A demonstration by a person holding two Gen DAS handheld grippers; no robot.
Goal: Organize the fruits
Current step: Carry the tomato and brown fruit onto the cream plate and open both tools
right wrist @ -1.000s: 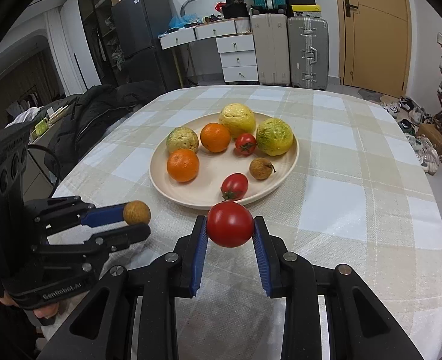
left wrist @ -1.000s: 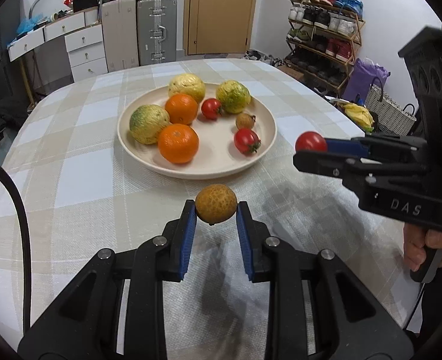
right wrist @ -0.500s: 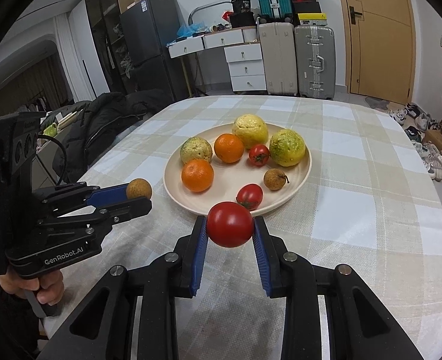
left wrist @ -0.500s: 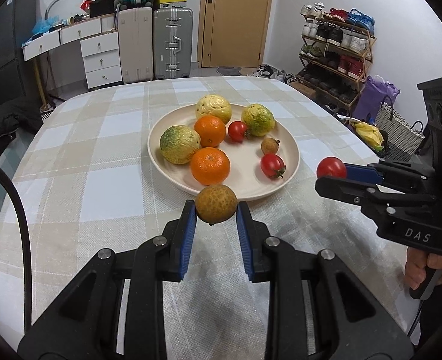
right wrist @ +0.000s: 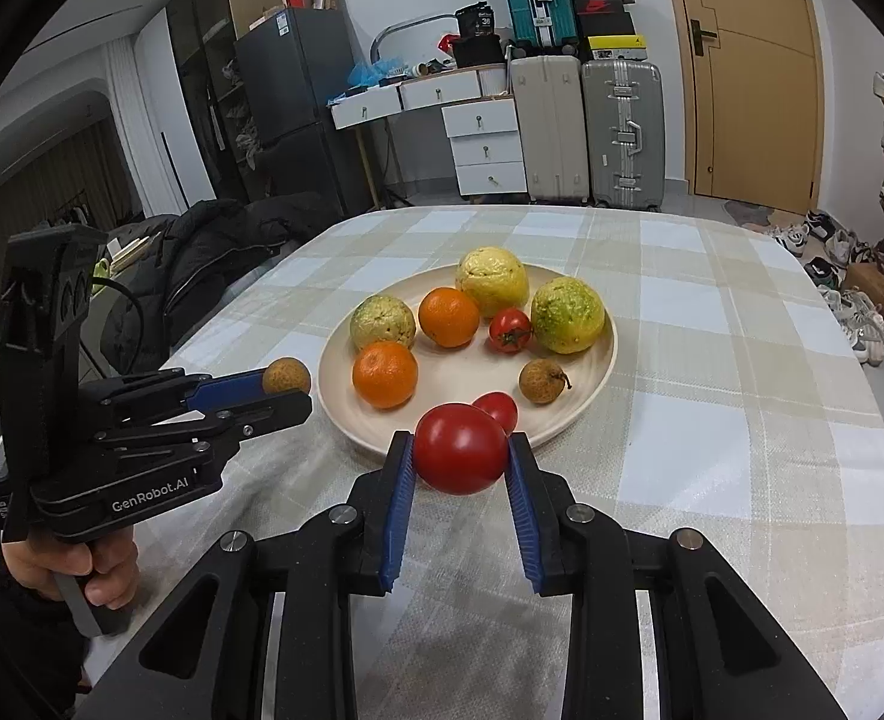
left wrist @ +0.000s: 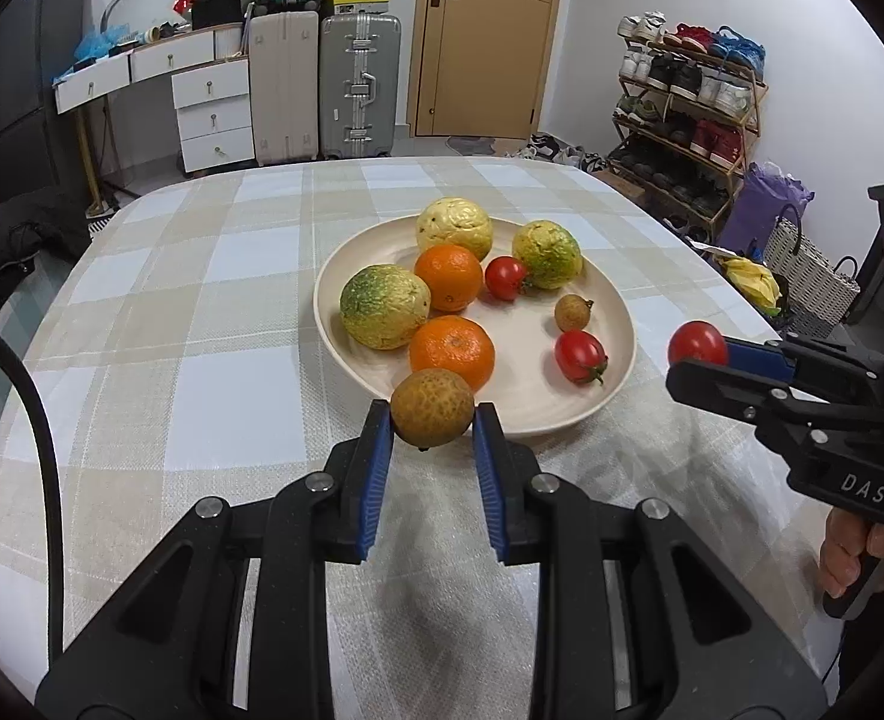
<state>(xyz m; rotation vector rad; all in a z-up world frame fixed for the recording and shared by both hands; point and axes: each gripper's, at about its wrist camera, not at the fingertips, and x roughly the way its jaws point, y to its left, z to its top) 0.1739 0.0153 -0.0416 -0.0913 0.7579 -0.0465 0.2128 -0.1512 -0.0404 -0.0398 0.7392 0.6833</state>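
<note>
A cream plate [left wrist: 613, 300] [right wrist: 586, 390] on the checked tablecloth holds three yellow-green fruits, two oranges [left wrist: 453, 351], two red tomatoes and a small brown longan [left wrist: 573, 312]. My left gripper [left wrist: 432, 420] is shut on a brown longan [left wrist: 432, 407], held above the plate's near rim; it also shows in the right wrist view [right wrist: 286, 376]. My right gripper [right wrist: 459, 456] is shut on a red tomato [right wrist: 459, 447], also above the near rim; it shows at the right in the left wrist view [left wrist: 697, 343].
The round table [left wrist: 202, 300] is covered by a beige checked cloth. Suitcases [left wrist: 358, 90], drawers and a door stand behind it. A shoe rack [left wrist: 688, 114] and baskets are at the right. A dark jacket [right wrist: 214, 252] lies at the left.
Both grippers have lifted and drawn back with their fruit still held, so the plate sits farther off and more centred in both views.
</note>
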